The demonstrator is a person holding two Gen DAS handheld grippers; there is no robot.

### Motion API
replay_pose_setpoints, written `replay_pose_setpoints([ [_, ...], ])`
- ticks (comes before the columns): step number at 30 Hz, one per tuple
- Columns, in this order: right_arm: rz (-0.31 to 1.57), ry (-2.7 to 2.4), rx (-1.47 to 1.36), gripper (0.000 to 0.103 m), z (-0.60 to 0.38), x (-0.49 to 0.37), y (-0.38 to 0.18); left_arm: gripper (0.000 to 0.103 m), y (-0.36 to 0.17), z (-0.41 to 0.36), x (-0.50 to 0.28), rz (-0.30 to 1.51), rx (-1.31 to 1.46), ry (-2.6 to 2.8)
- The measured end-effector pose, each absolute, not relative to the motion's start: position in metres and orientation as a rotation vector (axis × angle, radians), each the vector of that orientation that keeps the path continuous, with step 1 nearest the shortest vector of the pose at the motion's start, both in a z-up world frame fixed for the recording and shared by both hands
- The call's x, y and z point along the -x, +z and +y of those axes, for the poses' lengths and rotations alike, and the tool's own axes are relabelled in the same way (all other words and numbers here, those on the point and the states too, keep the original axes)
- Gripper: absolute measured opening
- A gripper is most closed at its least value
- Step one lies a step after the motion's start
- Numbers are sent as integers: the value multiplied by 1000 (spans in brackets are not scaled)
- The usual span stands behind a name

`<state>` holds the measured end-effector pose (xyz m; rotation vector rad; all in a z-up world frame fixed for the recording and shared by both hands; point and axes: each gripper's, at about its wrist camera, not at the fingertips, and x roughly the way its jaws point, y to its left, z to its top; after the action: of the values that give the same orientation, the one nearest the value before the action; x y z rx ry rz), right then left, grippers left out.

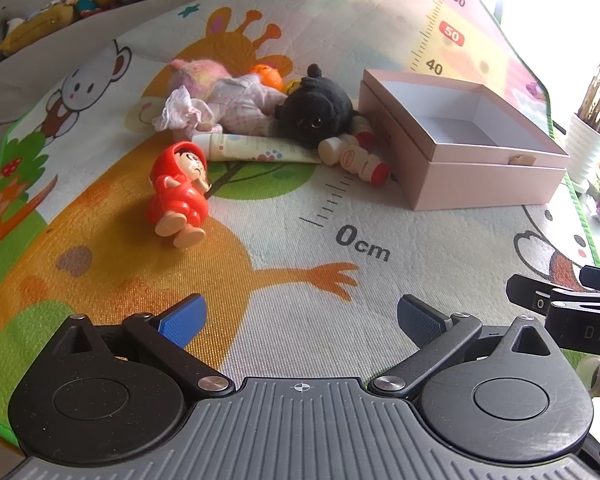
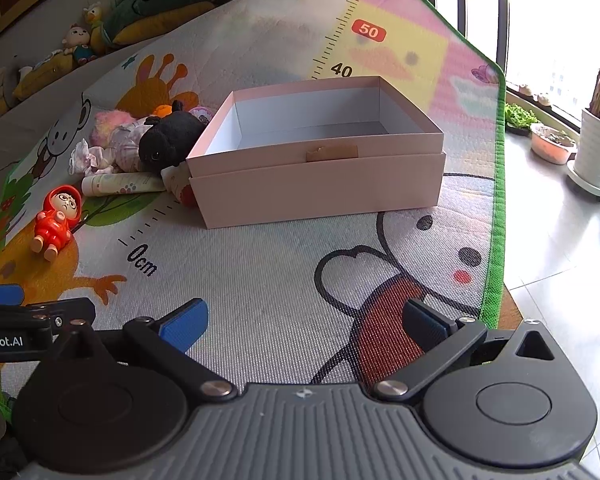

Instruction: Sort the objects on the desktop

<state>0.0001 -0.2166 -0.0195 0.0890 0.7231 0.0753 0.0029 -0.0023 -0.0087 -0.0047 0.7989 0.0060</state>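
- Sitting open on the play mat (image 2: pixel 284 280), one pink cardboard box (image 2: pixel 320 184) stands with its tray nested in a wider base; white interior bare, nothing inside in either view.
- Left gripper (image 1: pixel 300 320): jaws spread wide, blue pads (image 1: pixel 182 320) apart, holding nothing, hovering over the mat on the near side of the box.
- Right gripper (image 2: pixel 304 324): jaws likewise wide, nothing between them, over the mat in front of the box.
- Toy cluster lies just left of the box. Count:
- one black plush (image 1: pixel 316 108), touching the box's left wall;
- one doll in pale pink pyjamas (image 1: pixel 236 104), with pink-yellow hair, behind the plush;
- one white cream tube (image 1: pixel 256 148), lying flat in front of the doll;
- two small white bottles with red labels (image 1: pixel 364 164), against the box's near-left corner;
- one orange toy (image 1: pixel 268 74), partly hidden behind the doll.
- One red hooded figurine (image 1: pixel 180 192) lies on its back, farther left of the box, apart from the cluster.
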Motion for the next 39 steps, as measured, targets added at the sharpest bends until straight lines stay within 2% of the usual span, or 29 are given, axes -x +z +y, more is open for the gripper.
replay_pose_setpoints([
  [24, 739, 76, -54, 103, -209, -6, -21, 103, -5, 10, -7, 752, 57, -56],
  [33, 762, 162, -94, 103, -201, -22, -24, 103, -3, 39, -28, 618, -19, 3],
  [39, 771, 195, -51, 103, -183, -37, -28, 103, -12, 59, -59, 632, -75, 70],
])
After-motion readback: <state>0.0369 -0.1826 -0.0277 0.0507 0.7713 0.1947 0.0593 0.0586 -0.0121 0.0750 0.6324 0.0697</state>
